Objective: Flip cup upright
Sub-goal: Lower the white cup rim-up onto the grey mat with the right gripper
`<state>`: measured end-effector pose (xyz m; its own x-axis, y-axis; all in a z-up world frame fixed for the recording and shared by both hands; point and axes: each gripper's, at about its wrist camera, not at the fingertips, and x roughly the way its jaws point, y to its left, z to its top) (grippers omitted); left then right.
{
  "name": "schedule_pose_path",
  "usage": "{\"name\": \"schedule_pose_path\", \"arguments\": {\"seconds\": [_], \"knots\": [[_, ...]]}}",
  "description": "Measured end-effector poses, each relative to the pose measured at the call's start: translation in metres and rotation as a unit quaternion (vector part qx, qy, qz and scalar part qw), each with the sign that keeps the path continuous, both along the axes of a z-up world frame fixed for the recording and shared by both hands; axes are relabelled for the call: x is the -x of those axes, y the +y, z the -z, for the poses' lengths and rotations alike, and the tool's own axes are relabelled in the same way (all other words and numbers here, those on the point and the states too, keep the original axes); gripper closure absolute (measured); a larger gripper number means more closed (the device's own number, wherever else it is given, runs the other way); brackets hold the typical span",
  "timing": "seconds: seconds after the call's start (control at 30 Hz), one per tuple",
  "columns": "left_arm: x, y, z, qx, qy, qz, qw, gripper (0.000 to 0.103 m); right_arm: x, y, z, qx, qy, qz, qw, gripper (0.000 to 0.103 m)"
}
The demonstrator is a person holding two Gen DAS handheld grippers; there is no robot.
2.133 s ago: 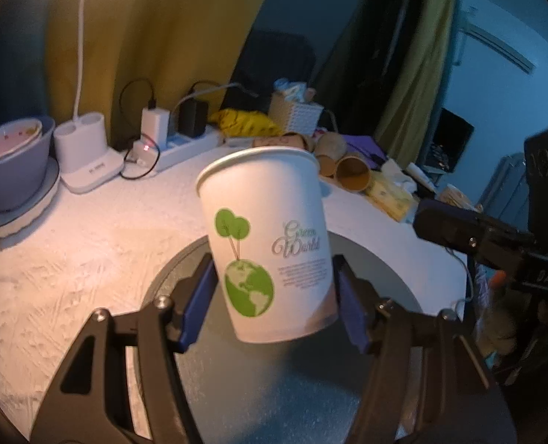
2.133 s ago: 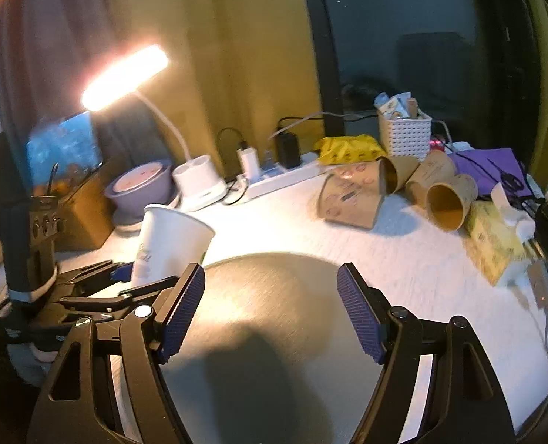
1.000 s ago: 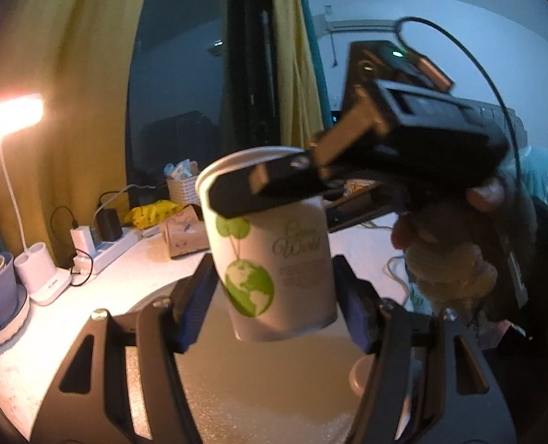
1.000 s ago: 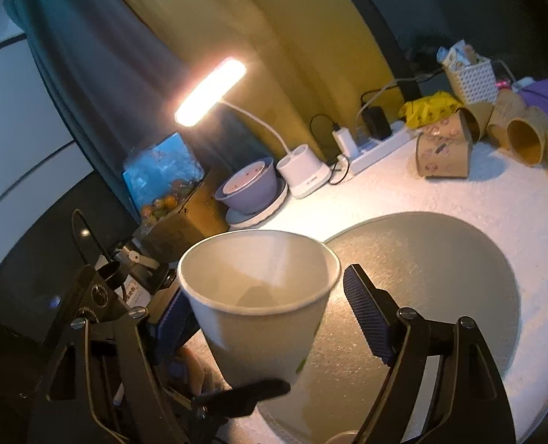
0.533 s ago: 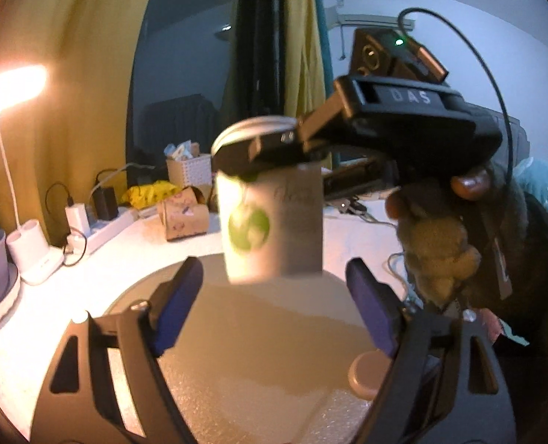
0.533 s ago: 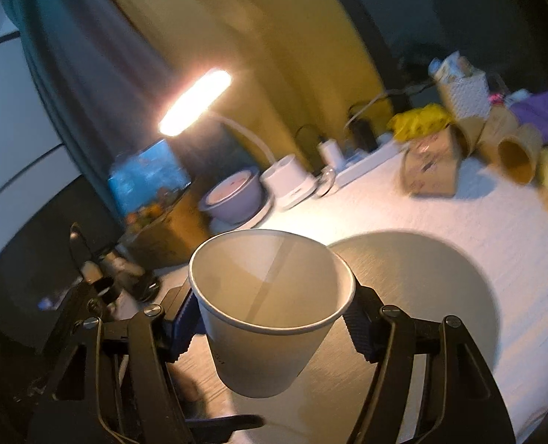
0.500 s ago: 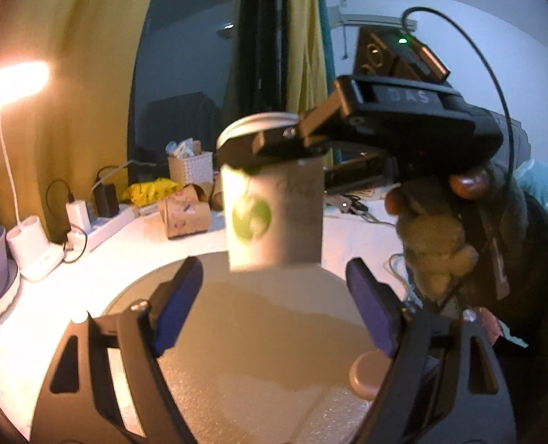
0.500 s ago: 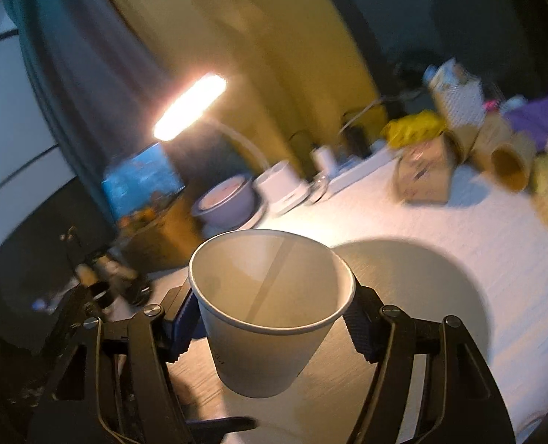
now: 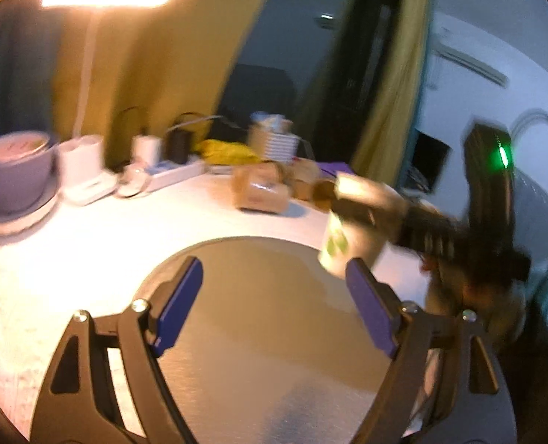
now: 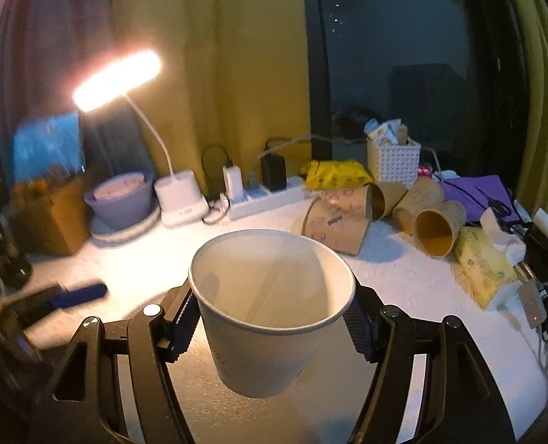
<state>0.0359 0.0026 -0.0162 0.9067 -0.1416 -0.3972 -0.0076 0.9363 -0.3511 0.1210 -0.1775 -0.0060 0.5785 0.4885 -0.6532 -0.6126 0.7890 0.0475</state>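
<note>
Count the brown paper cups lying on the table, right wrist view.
4, maybe more hidden: one nearest, one behind it, one rightward, one open-mouthed far right.

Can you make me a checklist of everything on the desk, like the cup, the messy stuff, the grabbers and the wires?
Surface: white desk with a round grey mat.
Job's things: white paper cup, mouth up, empty inside.
Clutter: brown paper cups lying on their sides, purple bowl, white basket, yellow packet.
Grippers: right gripper shut on the cup; left gripper open, holding nothing.
Cables: power strip with chargers plugged in.
Surroundings: lit desk lamp, yellow curtain, dark window.
</note>
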Motion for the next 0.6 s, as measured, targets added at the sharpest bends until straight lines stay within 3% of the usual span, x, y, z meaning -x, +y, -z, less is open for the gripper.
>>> {"name": "schedule_pose_path", "arguments": {"seconds": [0.17,0.3,0.6], "knots": [[-0.001,0.032,0.007,0.041,0.023,-0.066,0.9967,0.022,-0.002,0.018,0.023,0.009,0.021,-0.008,1.0,0.032],[-0.002,0.043,0.011,0.045,0.038,-0.1,0.9932,0.022,0.0,0.033,0.032,0.019,0.027,-0.023,0.999,0.032],[-0.002,0.047,0.014,0.042,0.044,-0.119,0.991,0.022,0.0,0.055,0.046,0.046,0.033,-0.039,0.998,0.032]]}}
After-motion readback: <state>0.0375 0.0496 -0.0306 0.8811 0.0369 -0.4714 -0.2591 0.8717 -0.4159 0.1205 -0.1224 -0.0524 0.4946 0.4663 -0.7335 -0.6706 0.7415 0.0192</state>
